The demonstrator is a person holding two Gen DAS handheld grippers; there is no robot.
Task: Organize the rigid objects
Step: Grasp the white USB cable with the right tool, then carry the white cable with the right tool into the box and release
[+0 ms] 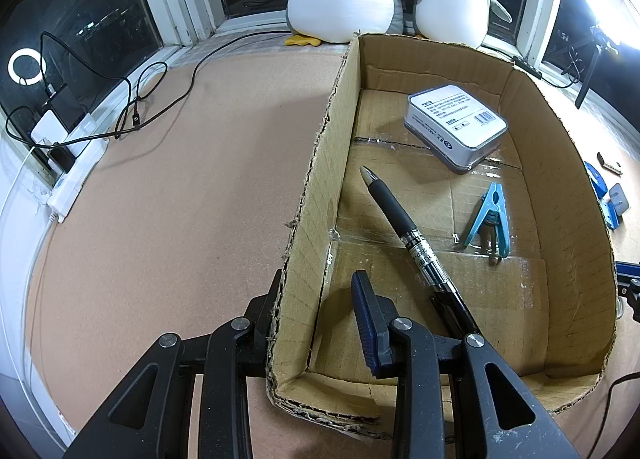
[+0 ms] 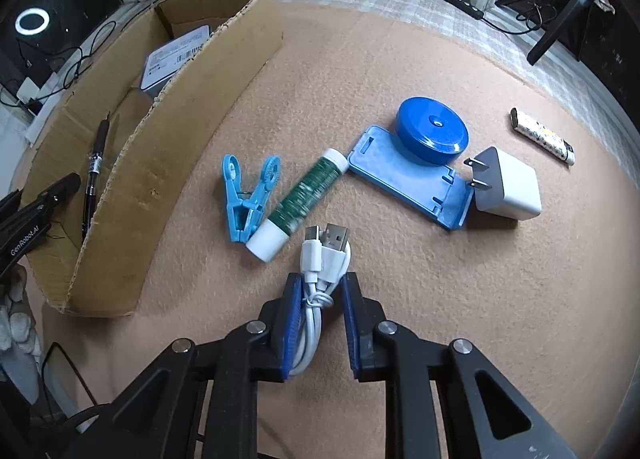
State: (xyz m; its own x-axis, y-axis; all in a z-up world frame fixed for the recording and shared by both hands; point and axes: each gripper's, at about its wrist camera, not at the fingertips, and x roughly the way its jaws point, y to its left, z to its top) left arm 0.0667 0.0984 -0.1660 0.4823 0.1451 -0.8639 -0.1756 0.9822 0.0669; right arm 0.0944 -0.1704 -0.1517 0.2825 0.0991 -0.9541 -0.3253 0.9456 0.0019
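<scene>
A coiled white cable (image 2: 318, 291) is held between the pads of the right gripper (image 2: 319, 293) above the felt mat (image 2: 400, 71), beside the cardboard box (image 1: 320, 163).

The left gripper (image 1: 320, 295) is set wide astride the box's ragged near wall, nothing clamped. Inside the box lie a black pen (image 1: 416, 243), a blue clip (image 1: 490, 219) and a tin (image 1: 456, 127), with bare floor left between them. Outside the box, a second clip (image 2: 248, 199), a green tube (image 2: 298, 205), a blue stand (image 2: 408, 179), a round blue case (image 2: 432, 129), a charger (image 2: 506, 185) and a lighter (image 2: 542, 135) are spread across the mat.
</scene>
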